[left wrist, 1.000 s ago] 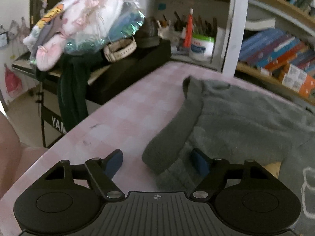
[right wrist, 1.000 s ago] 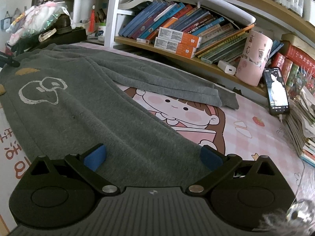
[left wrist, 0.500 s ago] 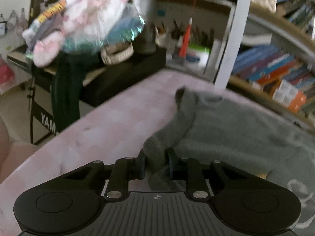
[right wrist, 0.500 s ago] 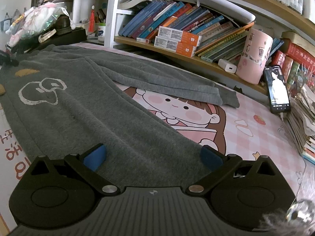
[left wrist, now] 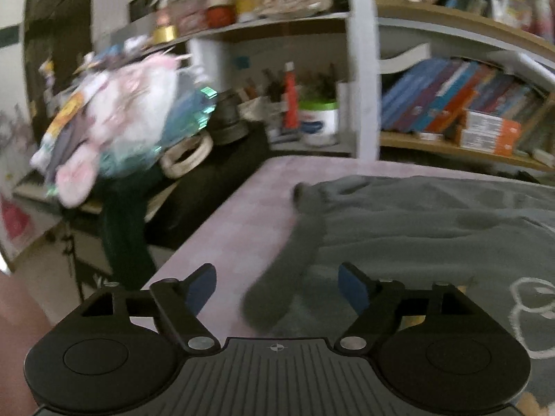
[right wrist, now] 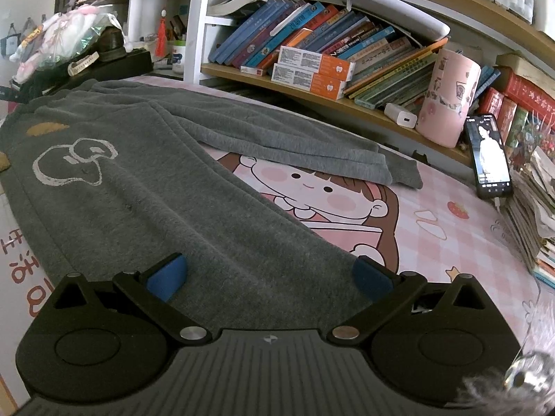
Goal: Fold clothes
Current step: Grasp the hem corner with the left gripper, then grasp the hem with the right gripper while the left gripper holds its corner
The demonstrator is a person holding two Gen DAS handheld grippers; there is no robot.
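A grey sweater [right wrist: 138,173] with a white outline drawing lies flat on the pink checked table cover [right wrist: 451,228]. One sleeve [right wrist: 295,145] stretches off to the right. In the blurred left wrist view the other sleeve [left wrist: 288,263] runs along the sweater's [left wrist: 433,228] left edge. Its cuff end lies between the blue pads [left wrist: 353,287] of my left gripper [left wrist: 277,284]. Those jaws are opening and the pads stand clear of the cloth. My right gripper [right wrist: 269,274] hangs open low over the sweater's lower part, holding nothing.
Bookshelves [right wrist: 329,45] line the back. A pink cup [right wrist: 447,97], a white charger [right wrist: 399,118], a propped phone [right wrist: 489,156] and a stack of books [right wrist: 534,215] sit at the right. Left of the table edge, a black keyboard [left wrist: 208,180] carries a pile of soft toys [left wrist: 121,128].
Half a second ago my left gripper was shut on the sleeve cuff; now it has let go and spread wide, rising a little and rolling. The right gripper has stayed still.
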